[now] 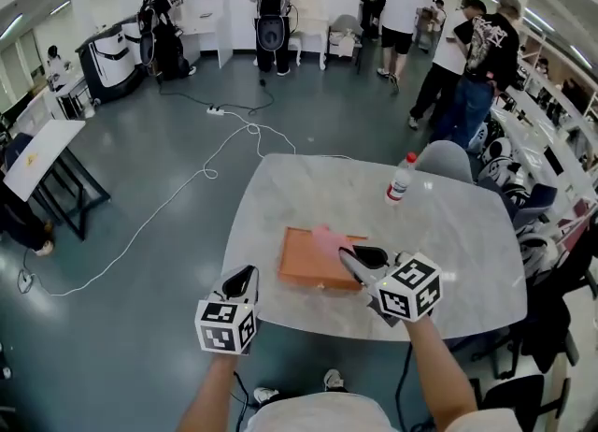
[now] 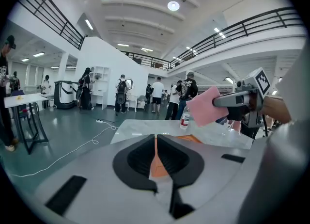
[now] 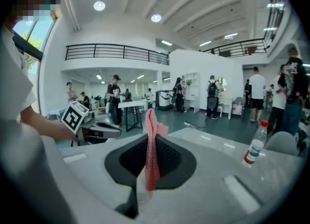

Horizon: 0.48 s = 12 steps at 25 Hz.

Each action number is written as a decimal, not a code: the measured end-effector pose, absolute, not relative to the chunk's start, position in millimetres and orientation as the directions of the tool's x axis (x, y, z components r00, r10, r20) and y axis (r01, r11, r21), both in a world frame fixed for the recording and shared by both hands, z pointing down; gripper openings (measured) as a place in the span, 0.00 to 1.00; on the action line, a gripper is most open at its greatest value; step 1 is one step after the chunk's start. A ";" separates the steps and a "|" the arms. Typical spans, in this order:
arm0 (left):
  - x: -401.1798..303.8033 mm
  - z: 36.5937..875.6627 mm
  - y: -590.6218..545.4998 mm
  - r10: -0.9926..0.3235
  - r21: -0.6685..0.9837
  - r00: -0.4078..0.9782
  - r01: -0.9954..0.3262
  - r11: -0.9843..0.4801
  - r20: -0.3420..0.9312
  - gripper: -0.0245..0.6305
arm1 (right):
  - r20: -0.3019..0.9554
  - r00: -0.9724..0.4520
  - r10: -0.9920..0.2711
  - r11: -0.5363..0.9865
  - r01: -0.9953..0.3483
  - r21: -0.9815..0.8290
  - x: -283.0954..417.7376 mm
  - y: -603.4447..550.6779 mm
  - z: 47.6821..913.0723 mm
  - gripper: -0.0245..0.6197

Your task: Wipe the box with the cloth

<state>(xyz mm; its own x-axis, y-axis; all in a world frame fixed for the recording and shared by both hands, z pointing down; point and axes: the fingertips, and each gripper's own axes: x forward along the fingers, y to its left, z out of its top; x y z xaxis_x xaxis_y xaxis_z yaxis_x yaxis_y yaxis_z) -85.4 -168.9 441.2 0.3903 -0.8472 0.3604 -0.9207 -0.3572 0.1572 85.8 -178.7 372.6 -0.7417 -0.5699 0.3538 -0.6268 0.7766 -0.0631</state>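
Observation:
A flat orange box [image 1: 313,262] lies on the marble table [image 1: 448,234], near its front edge. My right gripper [image 1: 353,258] hovers over the box's right part, shut on a pink cloth [image 1: 329,238] that hangs above the box. In the right gripper view the cloth [image 3: 151,145] stands pinched between the jaws of the right gripper [image 3: 149,165]. My left gripper [image 1: 245,282] is at the table's left front corner, beside the box, jaws shut with nothing in them. The left gripper view shows the cloth [image 2: 207,105] and the box [image 2: 193,139] ahead of the left gripper [image 2: 156,157].
A plastic water bottle [image 1: 400,180] with a red cap stands at the table's far side. A grey chair [image 1: 447,159] sits behind the table. White cables [image 1: 187,196] run across the floor to the left. Several people stand at the back of the hall.

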 end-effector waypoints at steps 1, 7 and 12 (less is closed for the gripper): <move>-76.4 439.4 -169.5 -0.846 0.156 0.393 -0.919 -0.361 0.360 0.07 | 0.328 -0.729 -0.601 0.753 -0.654 -0.072 98.0 -179.2 372.8 0.07; -42.5 442.3 -175.2 -0.845 0.108 0.384 -0.922 -0.372 0.371 0.07 | 0.221 -0.645 -0.731 0.642 -0.761 -0.096 149.3 -181.0 374.4 0.07; -23.7 441.2 -172.7 -0.845 0.107 0.381 -0.923 -0.369 0.376 0.07 | 0.203 -0.620 -0.757 0.614 -0.783 -0.100 169.3 -181.2 378.9 0.07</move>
<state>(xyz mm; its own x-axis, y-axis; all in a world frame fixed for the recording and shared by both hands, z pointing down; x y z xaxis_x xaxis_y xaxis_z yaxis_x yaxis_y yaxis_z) -23.7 -172.7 441.2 0.3807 -0.8448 0.3759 -0.9234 -0.3687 0.1068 169.3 -181.2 378.9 -0.6205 -0.7574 0.2034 -0.7827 0.6144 -0.1000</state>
